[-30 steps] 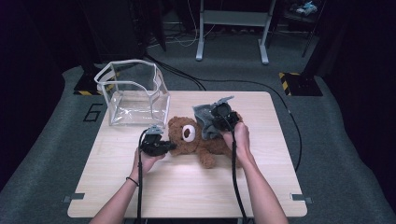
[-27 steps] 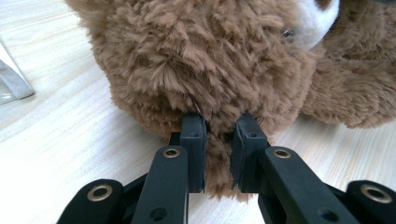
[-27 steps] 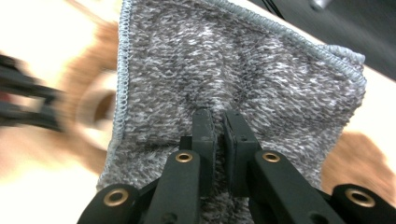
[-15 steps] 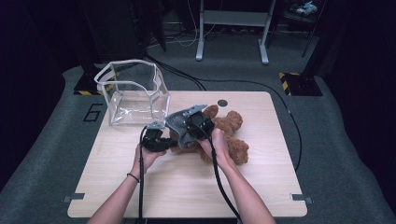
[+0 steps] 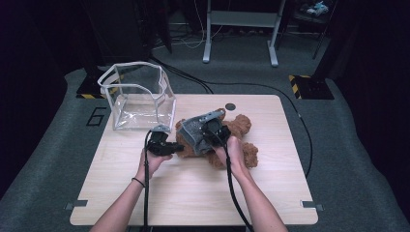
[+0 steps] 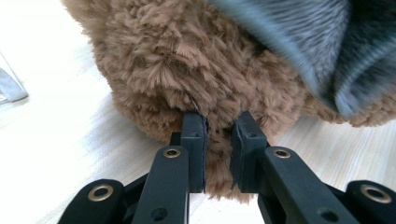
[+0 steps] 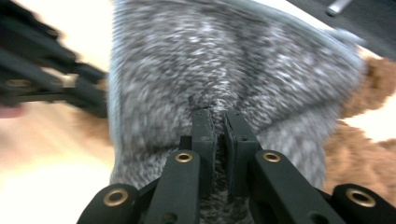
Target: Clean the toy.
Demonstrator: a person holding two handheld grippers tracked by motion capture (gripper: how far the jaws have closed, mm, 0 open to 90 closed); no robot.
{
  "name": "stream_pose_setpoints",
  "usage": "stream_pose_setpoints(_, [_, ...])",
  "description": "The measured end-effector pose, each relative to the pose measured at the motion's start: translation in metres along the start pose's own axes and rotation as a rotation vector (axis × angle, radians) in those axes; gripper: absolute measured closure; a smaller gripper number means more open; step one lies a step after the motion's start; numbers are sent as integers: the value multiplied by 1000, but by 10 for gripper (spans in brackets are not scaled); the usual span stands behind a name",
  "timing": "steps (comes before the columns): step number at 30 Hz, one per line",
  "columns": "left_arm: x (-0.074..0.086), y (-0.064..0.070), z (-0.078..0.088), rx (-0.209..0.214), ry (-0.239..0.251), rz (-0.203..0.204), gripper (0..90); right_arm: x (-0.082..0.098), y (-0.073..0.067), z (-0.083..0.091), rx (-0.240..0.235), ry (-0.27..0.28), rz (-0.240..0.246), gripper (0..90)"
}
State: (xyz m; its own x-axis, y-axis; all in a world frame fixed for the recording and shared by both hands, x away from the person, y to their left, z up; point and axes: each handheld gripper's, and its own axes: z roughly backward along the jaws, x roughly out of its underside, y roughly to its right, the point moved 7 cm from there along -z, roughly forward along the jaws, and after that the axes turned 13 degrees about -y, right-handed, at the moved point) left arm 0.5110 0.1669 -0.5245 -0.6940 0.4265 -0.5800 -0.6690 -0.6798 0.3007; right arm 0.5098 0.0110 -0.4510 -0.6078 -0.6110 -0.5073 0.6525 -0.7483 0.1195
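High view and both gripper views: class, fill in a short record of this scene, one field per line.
Surface: pale wooden table
Toy: brown plush teddy bear, lying on the table
Garment: grey knitted cloth, draped over the bear
Left gripper: shut on the bear's fur
Right gripper: shut on the cloth
Container: clear plastic box, open top, at the table's far left corner
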Motion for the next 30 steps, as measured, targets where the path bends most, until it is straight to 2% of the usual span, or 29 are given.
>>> stream_pose_setpoints(1, [0,0,0,3,-4,2,777,1,-7,1,-26,1,13,848])
stream_pose_setpoints(4, [-1,0,-1,1,-4,5,777,3,-23,1,-49,5,60,848])
stream_pose_setpoints(6, [-1,0,0,8,-3,11,778,4,-35,-2,-85,-9,54,848])
stream_pose_setpoints(7, [-2,0,0,6,-1,13,778,5,-39,-4,-91,-21,70,848])
stream_pose_setpoints(11, [-4,0,1,3,-2,7,778,11,-46,-22,-67,-80,110,849])
stream_pose_setpoints(12, [-3,1,1,2,-7,5,779,13,-46,-26,-63,-91,101,850])
stream_pose_setpoints(14, [-3,-1,0,6,-9,8,779,16,-44,-30,-58,-111,108,851])
stream_pose_setpoints(15, [-2,-2,0,3,-16,-1,780,16,-40,-32,-42,-100,121,851])
stream_pose_setpoints(18, [-2,-5,0,10,-3,13,781,23,-33,-29,-19,-145,91,851])
stream_pose_setpoints(19, [-1,-6,-1,11,-4,14,782,24,-27,-28,-1,-138,103,851])
stream_pose_setpoints(20, [-1,-6,0,12,-6,2,782,26,-22,-26,8,-140,91,851])
stream_pose_setpoints(22, [-1,-6,0,15,-2,9,782,29,-11,-21,23,-129,46,851])
stream_pose_setpoints(23, [-1,-6,0,16,-2,7,782,32,-8,-18,27,-142,7,851])
stream_pose_setpoints(25, [-1,-6,0,16,0,6,782,34,5,-14,37,-130,-10,852])
stream_pose_setpoints(28, [-2,-5,-1,17,0,0,782,33,16,-5,51,-129,-50,851])
stream_pose_setpoints(30, [-2,-5,-1,18,4,-1,782,27,22,0,68,-96,-36,849])
